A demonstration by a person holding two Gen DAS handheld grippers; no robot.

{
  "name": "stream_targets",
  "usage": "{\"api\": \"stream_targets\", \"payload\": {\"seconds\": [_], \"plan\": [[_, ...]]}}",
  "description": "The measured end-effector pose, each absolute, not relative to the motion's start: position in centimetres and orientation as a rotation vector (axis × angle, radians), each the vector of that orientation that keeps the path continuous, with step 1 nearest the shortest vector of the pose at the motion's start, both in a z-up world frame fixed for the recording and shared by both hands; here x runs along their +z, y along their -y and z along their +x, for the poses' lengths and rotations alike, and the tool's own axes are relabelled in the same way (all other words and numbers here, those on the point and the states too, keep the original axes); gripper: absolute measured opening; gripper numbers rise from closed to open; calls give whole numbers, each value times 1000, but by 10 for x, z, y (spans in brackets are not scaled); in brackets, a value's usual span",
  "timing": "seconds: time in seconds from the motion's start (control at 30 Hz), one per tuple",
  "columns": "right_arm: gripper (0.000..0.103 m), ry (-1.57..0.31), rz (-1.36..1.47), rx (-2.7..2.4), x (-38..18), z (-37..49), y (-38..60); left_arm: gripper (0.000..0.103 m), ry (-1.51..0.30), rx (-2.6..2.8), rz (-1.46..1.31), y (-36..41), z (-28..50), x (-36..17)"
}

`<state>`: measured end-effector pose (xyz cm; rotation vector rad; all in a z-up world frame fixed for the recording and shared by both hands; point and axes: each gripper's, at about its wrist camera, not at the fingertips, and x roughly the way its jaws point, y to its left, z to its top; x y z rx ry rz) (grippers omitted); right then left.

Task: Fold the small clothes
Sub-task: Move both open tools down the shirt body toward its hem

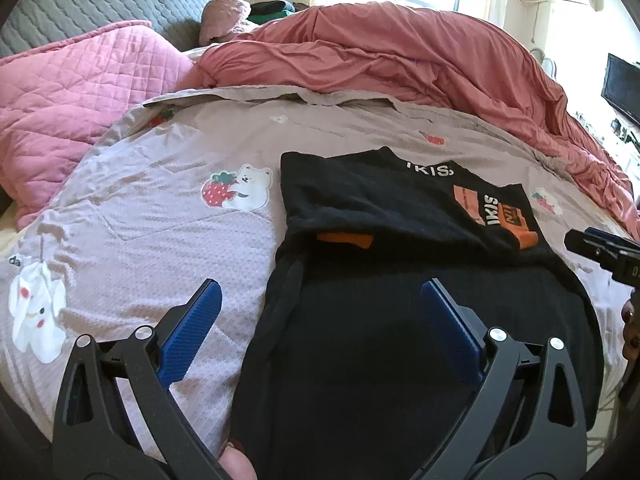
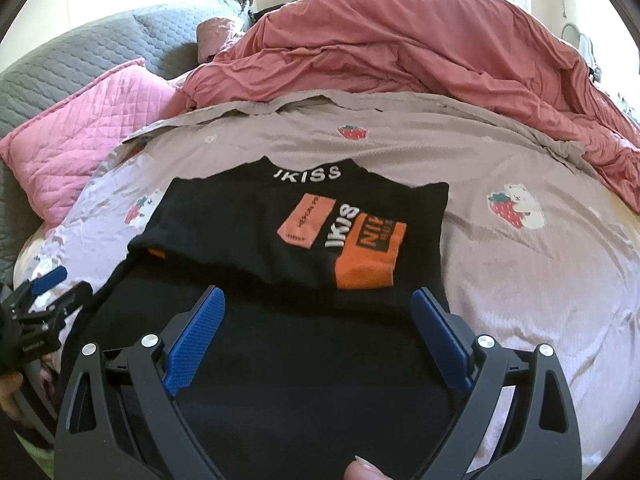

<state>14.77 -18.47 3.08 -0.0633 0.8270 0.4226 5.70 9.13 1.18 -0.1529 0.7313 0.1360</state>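
A black garment [image 1: 400, 280] [image 2: 280, 320] with white lettering and orange patches lies on the bed, its far part folded over toward me. My left gripper [image 1: 320, 292] hangs open above its near left edge, one finger over the sheet, the other over the cloth. My right gripper [image 2: 318, 300] is open over the garment's near middle, nothing between its blue pads [image 2: 196, 336]. Each gripper shows at the edge of the other's view: the right gripper [image 1: 600, 252] and the left gripper [image 2: 44, 300].
The garment rests on a mauve sheet [image 1: 160, 232] [image 2: 520, 264] printed with bears and strawberries. A rumpled coral duvet [image 1: 400, 52] [image 2: 400, 48] lies behind it, a pink quilted pillow [image 1: 72, 100] [image 2: 80, 136] at far left, a grey headboard [image 1: 100, 4] beyond. A thumb [image 2: 364, 470] shows at bottom.
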Motion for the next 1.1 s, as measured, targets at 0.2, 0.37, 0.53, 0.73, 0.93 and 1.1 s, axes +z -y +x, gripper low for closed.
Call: {"api": "stream_targets", "payload": {"seconds": [0.2, 0.37, 0.53, 0.73, 0.93, 1.1], "plan": [[94, -841, -78, 425, 28, 136, 190, 93, -743, 130, -145, -91, 50, 15], [94, -848, -89, 426, 29, 128, 193, 93, -754, 133, -135, -90, 42, 16], [94, -851, -98, 427, 29, 121, 197, 93, -754, 133, -149, -95, 34, 17], [94, -868, -106, 427, 26, 114, 203, 93, -766, 149, -178, -108, 24, 19], [94, -897, -124, 418, 17, 103, 215, 93, -774, 179, -206, -127, 13, 21], [94, -944, -121, 412, 4, 94, 225, 93, -798, 203, -233, -142, 5, 18]]}}
